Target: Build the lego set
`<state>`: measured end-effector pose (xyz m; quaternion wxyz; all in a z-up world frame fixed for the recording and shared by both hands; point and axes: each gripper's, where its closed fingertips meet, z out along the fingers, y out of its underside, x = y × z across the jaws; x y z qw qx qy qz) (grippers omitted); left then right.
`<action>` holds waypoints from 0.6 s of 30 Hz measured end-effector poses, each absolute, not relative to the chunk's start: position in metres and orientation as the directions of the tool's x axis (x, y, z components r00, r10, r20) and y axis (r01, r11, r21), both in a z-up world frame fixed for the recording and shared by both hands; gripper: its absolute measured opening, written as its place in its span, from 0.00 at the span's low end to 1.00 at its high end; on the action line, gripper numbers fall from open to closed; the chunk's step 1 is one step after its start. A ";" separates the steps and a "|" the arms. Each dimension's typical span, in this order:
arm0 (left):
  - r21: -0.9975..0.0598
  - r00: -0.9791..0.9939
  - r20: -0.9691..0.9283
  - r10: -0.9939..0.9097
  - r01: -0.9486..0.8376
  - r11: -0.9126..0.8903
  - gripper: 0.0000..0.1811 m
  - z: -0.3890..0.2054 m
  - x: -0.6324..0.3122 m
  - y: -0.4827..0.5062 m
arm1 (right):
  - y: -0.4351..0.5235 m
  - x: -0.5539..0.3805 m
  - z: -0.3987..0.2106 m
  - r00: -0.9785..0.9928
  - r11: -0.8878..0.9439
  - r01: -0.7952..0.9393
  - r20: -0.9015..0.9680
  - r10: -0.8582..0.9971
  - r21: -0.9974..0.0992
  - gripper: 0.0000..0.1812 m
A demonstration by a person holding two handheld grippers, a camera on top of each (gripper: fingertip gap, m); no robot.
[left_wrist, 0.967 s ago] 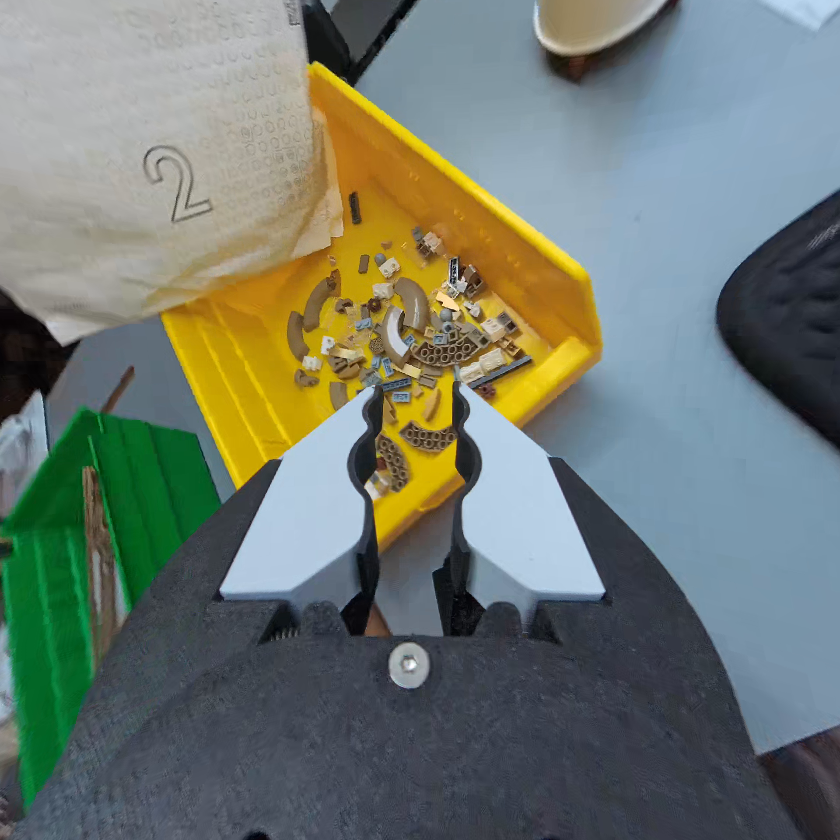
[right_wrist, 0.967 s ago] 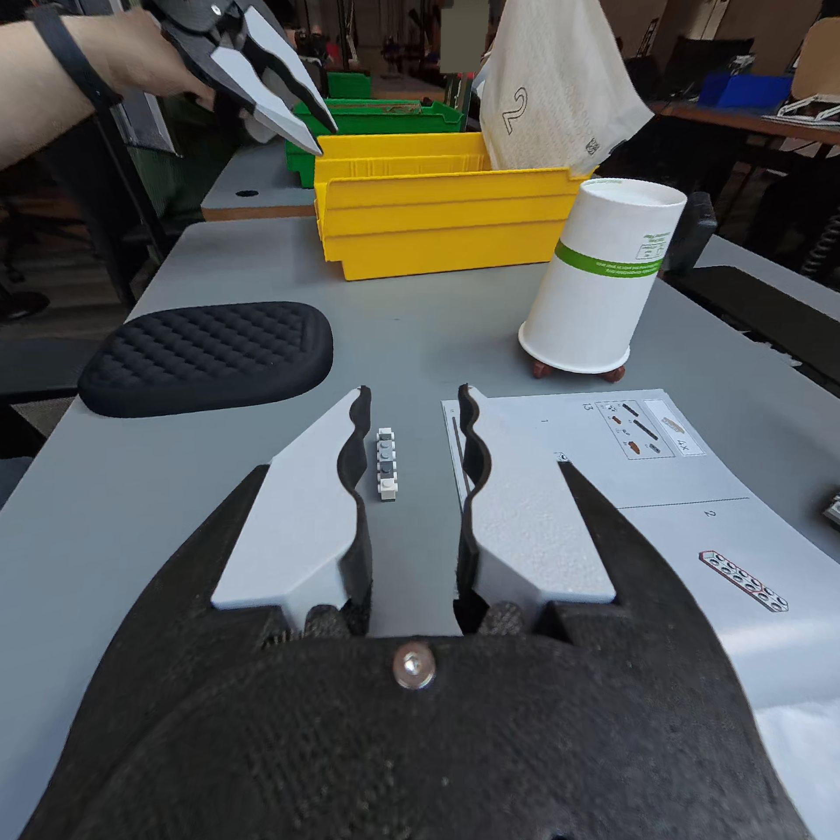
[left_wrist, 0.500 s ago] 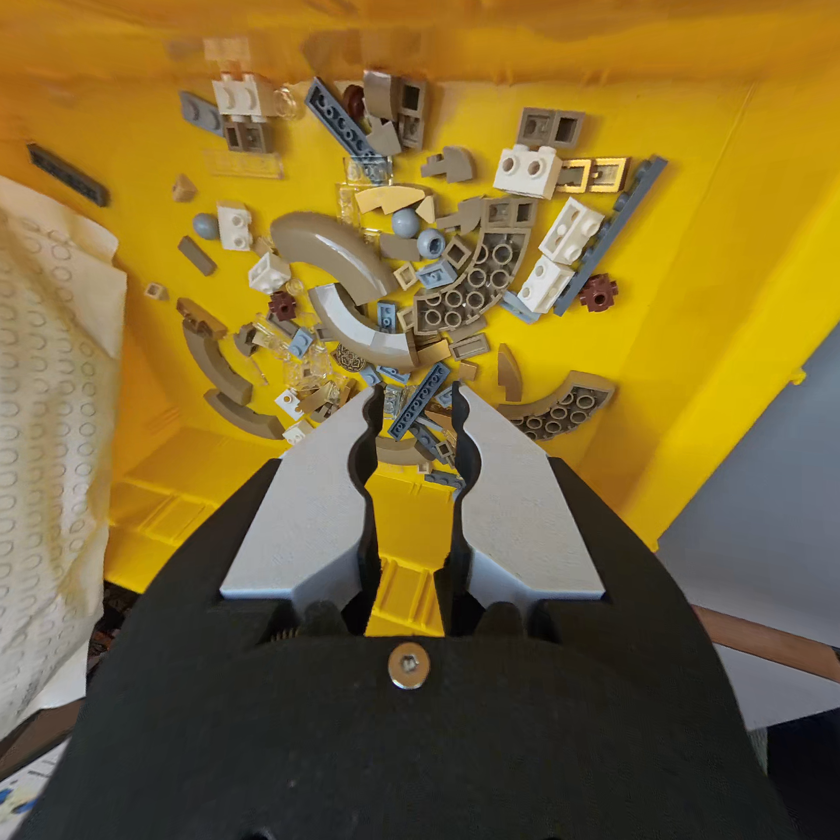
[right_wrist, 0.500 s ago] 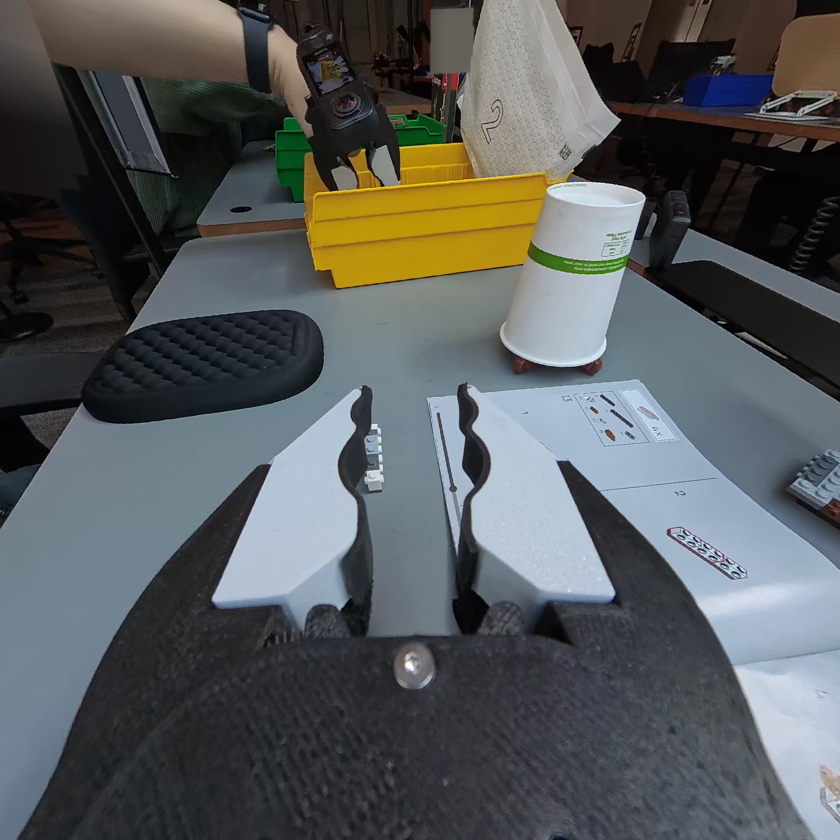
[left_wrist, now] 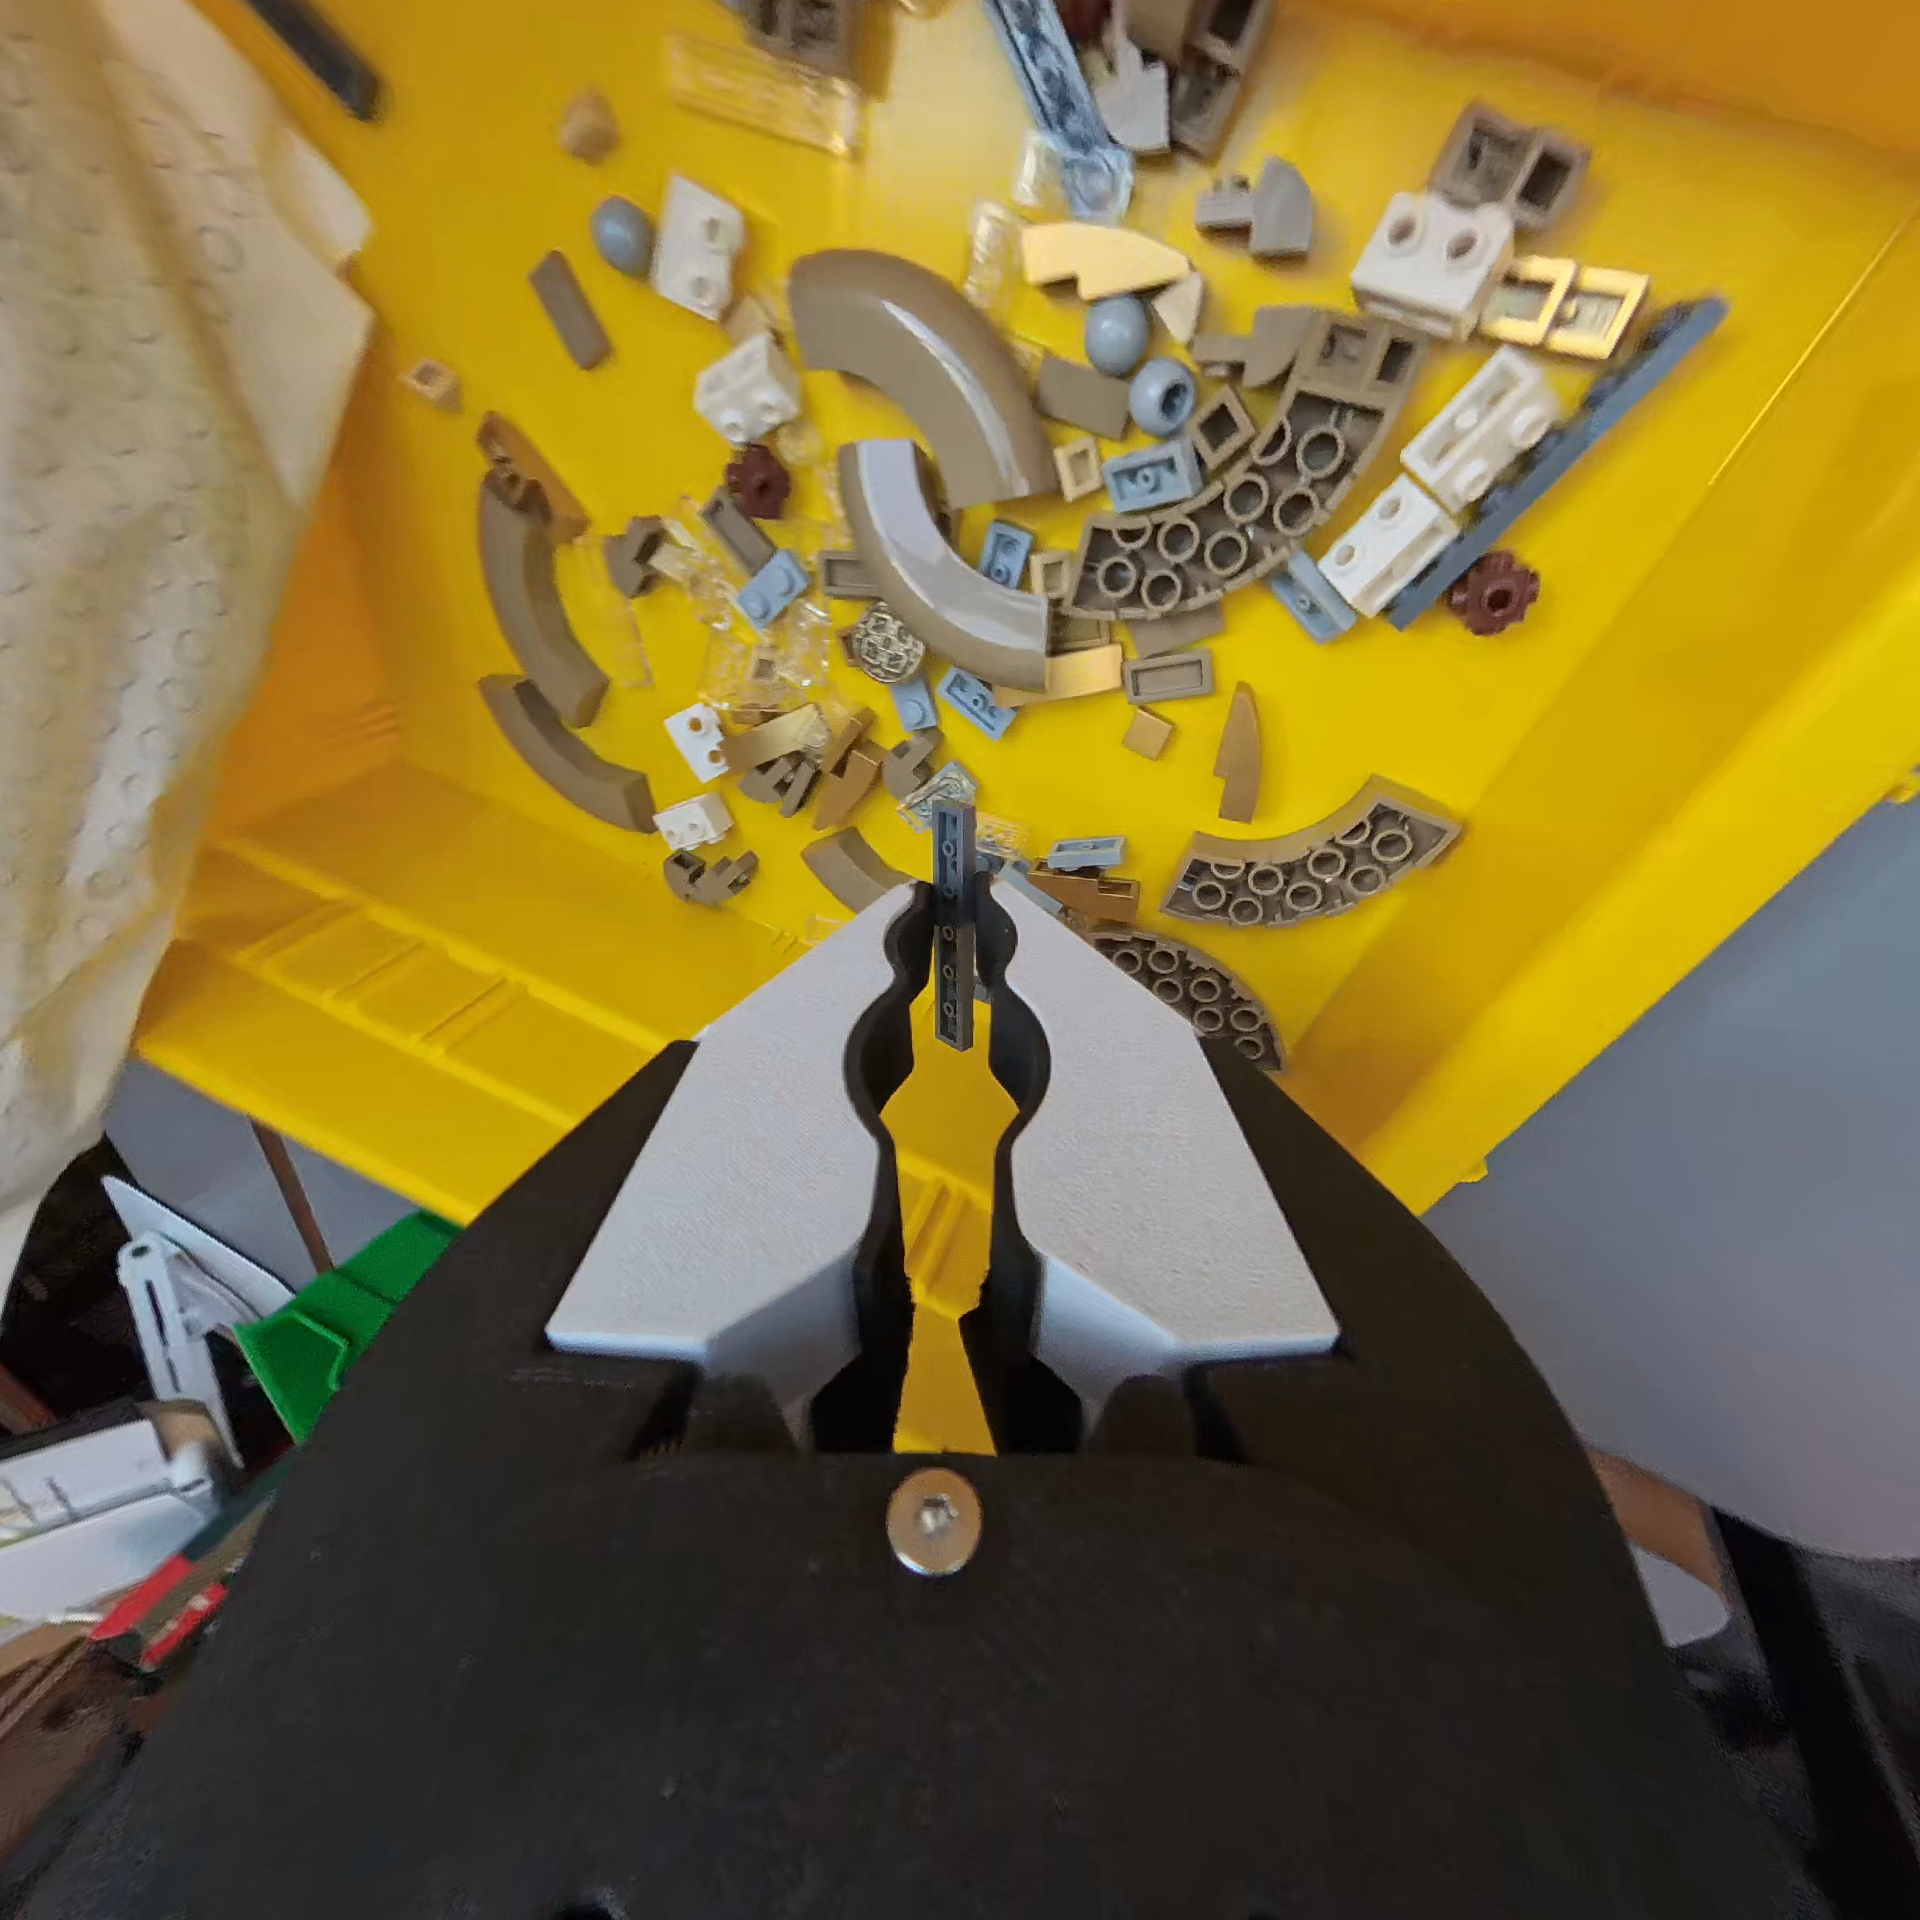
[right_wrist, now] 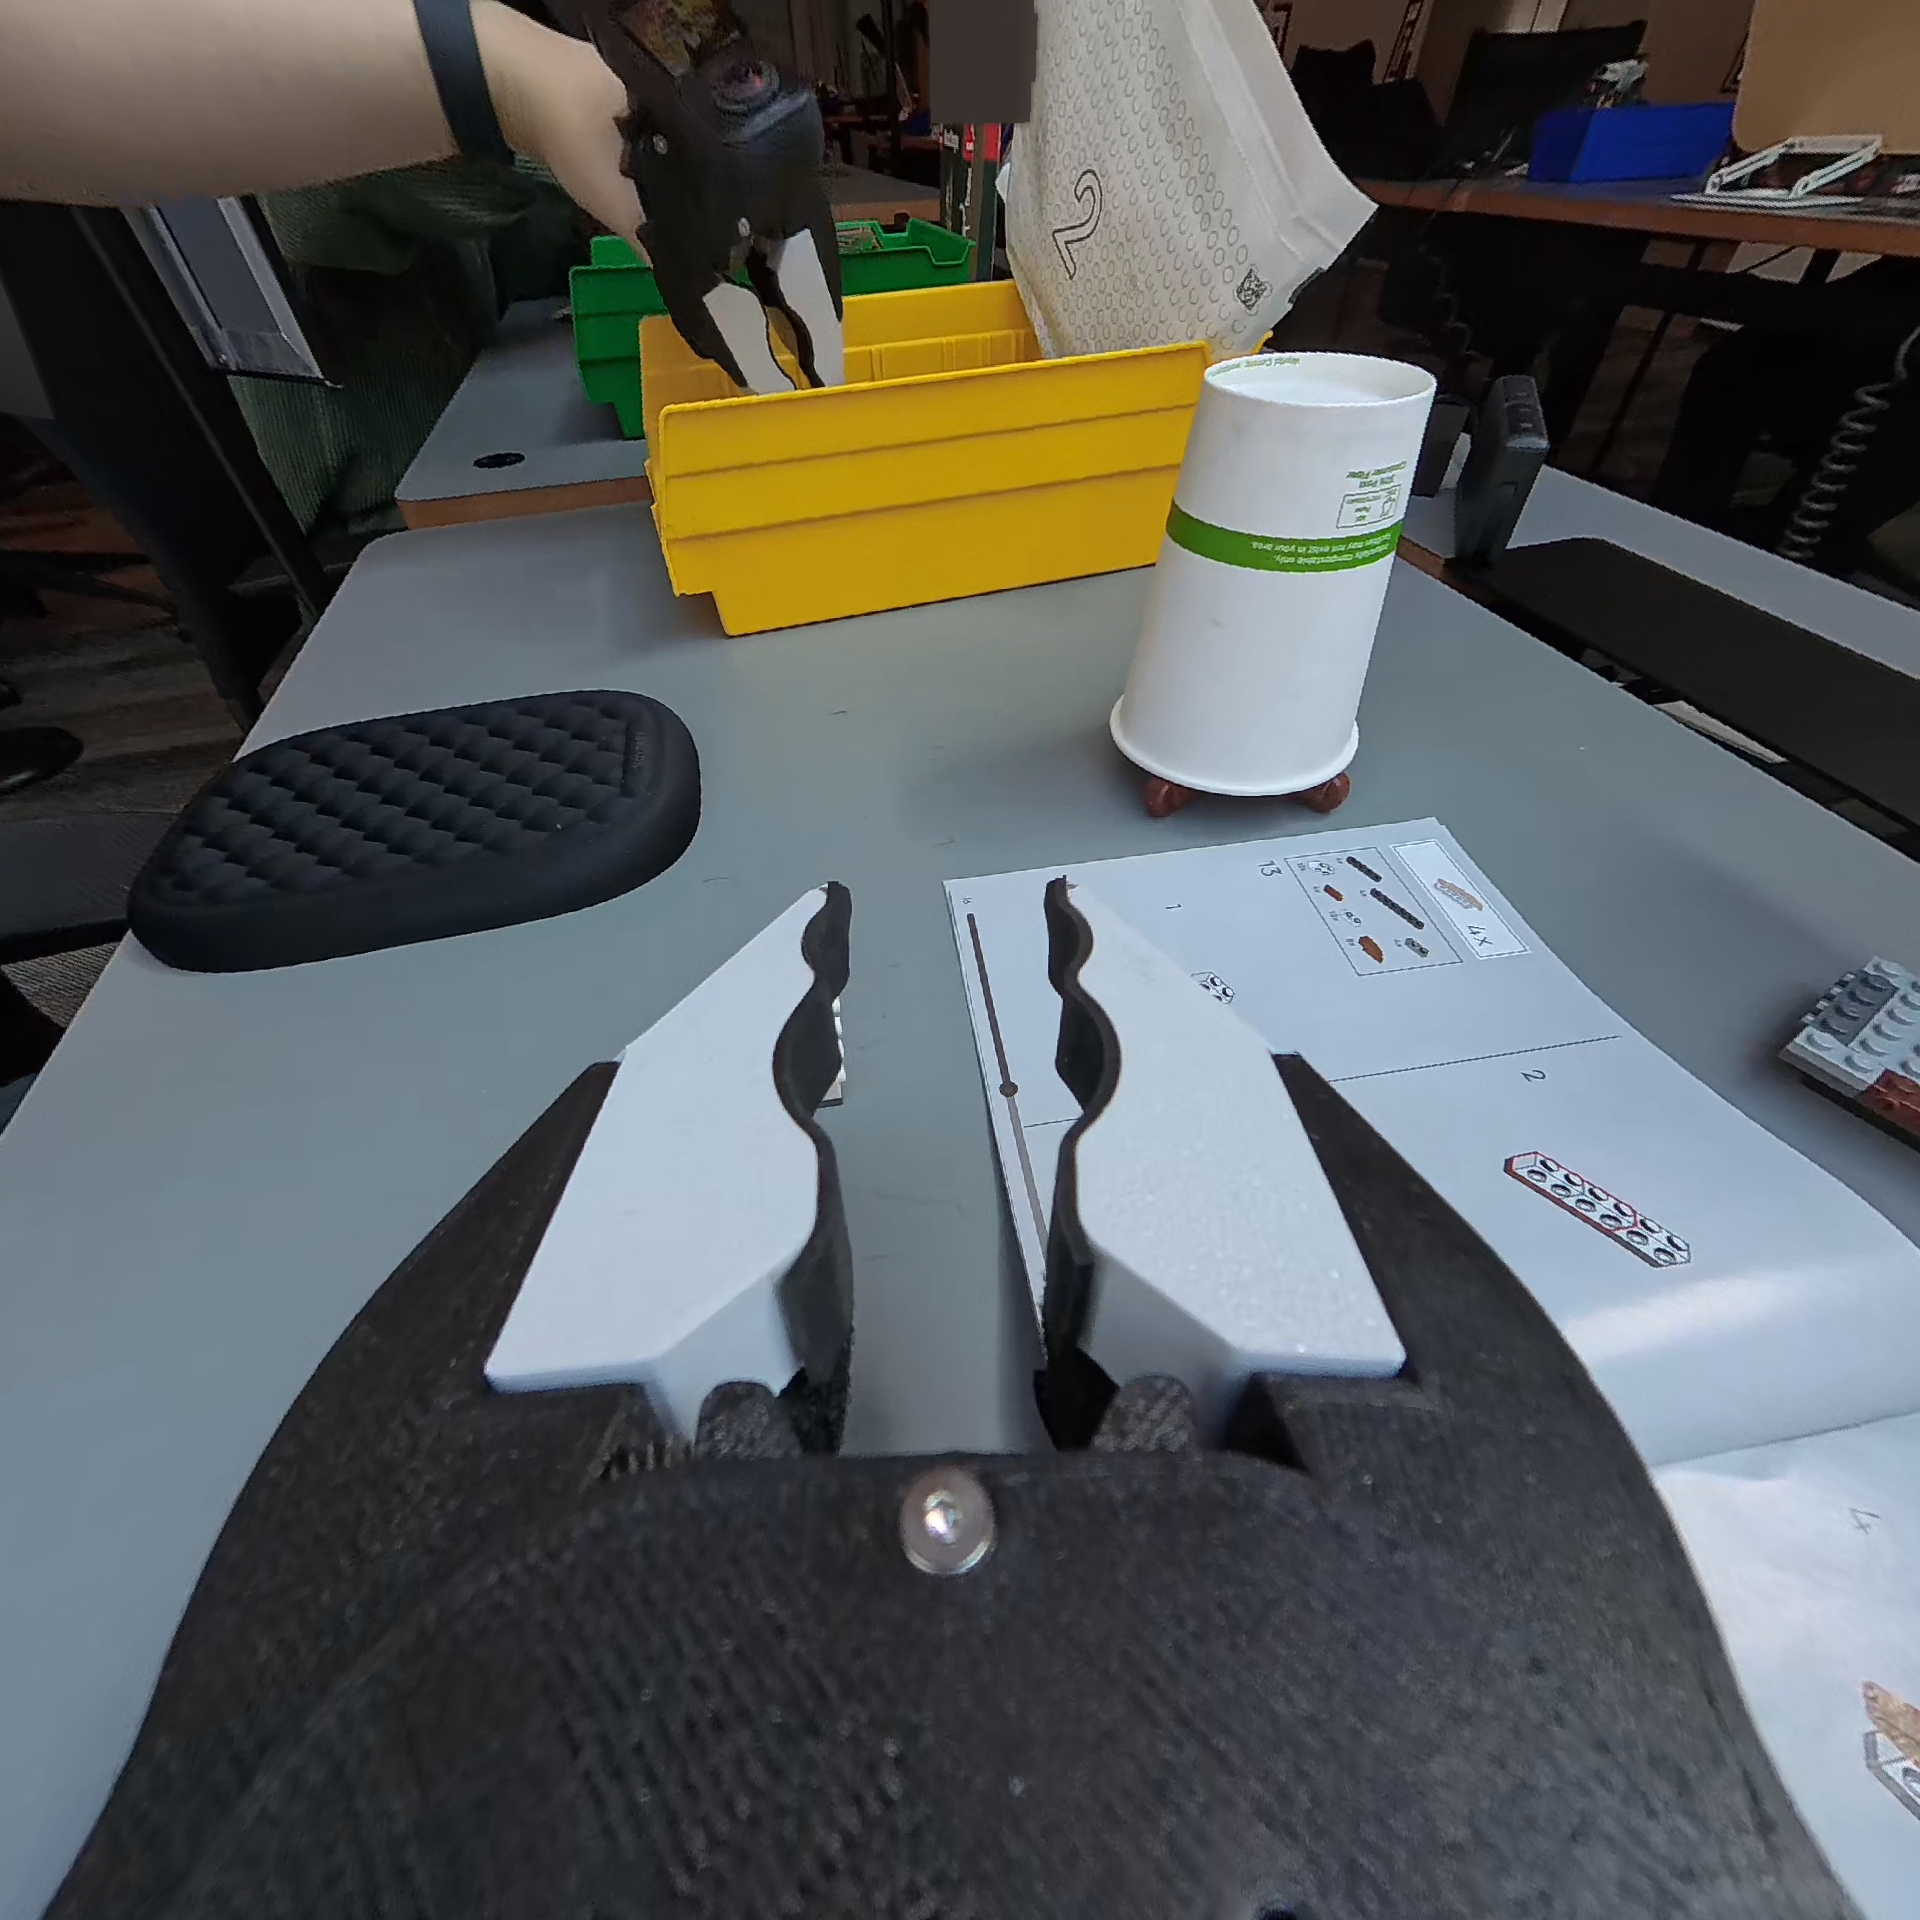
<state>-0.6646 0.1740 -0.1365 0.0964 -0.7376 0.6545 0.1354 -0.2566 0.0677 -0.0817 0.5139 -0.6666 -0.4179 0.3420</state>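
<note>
My left gripper (left_wrist: 952, 896) is inside the yellow bin (left_wrist: 1558, 831) and is shut on a thin dark grey plate (left_wrist: 954, 935), held upright between the fingertips above a heap of several tan, white and grey lego parts (left_wrist: 1039, 520). In the right wrist view the left gripper (right_wrist: 774, 348) dips into the same yellow bin (right_wrist: 914, 488). My right gripper (right_wrist: 945, 904) is open and empty, low over the grey table. A small grey and white brick strip (right_wrist: 837, 1049) lies on the table, mostly hidden behind its left finger. The instruction sheet (right_wrist: 1351, 1049) lies to the right.
An upturned white paper cup (right_wrist: 1278, 582) stands on brown parts near the sheet. A black padded rest (right_wrist: 416, 810) lies to the left. A grey plate assembly (right_wrist: 1865, 1039) sits at the right edge. A paper bag (right_wrist: 1164, 177) leans in the bin, with a green bin (right_wrist: 608, 312) behind. One gripper's finger ends stand about 45 centimeters off the other's.
My left gripper went down into the bin, shut on the dark grey plate and raised it slightly. My right gripper drifted, so the brick strip now sits behind its left finger.
</note>
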 end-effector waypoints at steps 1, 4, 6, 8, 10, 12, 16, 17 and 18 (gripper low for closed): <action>-0.026 0.167 -0.352 -0.921 -0.985 -0.169 0.03 -0.126 -0.661 0.174 | 0.068 -0.256 -0.082 0.420 -0.123 0.205 -0.027 0.907 -0.971 0.21; -0.259 0.404 -0.356 -0.842 -0.909 -0.326 0.03 -0.091 -0.641 0.165 | 0.070 -0.255 -0.085 0.435 -0.119 0.214 -0.015 0.900 -0.970 0.20; -0.464 0.545 -0.187 -0.817 -0.782 -0.415 0.03 -0.067 -0.605 0.137 | 0.069 -0.256 -0.088 0.447 -0.097 0.243 0.023 0.894 -0.965 0.19; -0.619 0.562 0.098 -0.821 -0.612 -0.493 0.03 -0.044 -0.551 0.093 | 0.066 -0.259 -0.088 0.464 -0.039 0.293 0.107 0.879 -0.955 0.19; -0.673 0.472 0.313 -0.824 -0.502 -0.543 0.02 -0.030 -0.503 0.049 | 0.050 -0.275 -0.076 0.443 0.028 0.307 0.169 0.880 -0.951 0.19; -0.652 0.350 0.438 -0.828 -0.510 -0.560 0.03 -0.035 -0.465 0.008 | 0.016 -0.307 -0.051 0.361 0.117 0.267 0.212 0.908 -0.957 0.20; -0.512 0.111 0.709 -0.696 -0.598 -0.616 0.03 -0.045 -0.404 -0.051 | -0.049 -0.358 -0.033 0.136 0.390 0.366 0.463 0.876 -0.845 0.20; -0.461 0.061 0.771 -0.634 -0.635 -0.621 0.03 -0.045 -0.394 -0.062 | -0.056 -0.363 -0.036 0.089 0.445 0.421 0.524 0.847 -0.791 0.20; -0.413 0.029 0.815 -0.579 -0.671 -0.616 0.03 -0.046 -0.387 -0.070 | -0.060 -0.365 -0.040 0.054 0.488 0.467 0.574 0.817 -0.738 0.21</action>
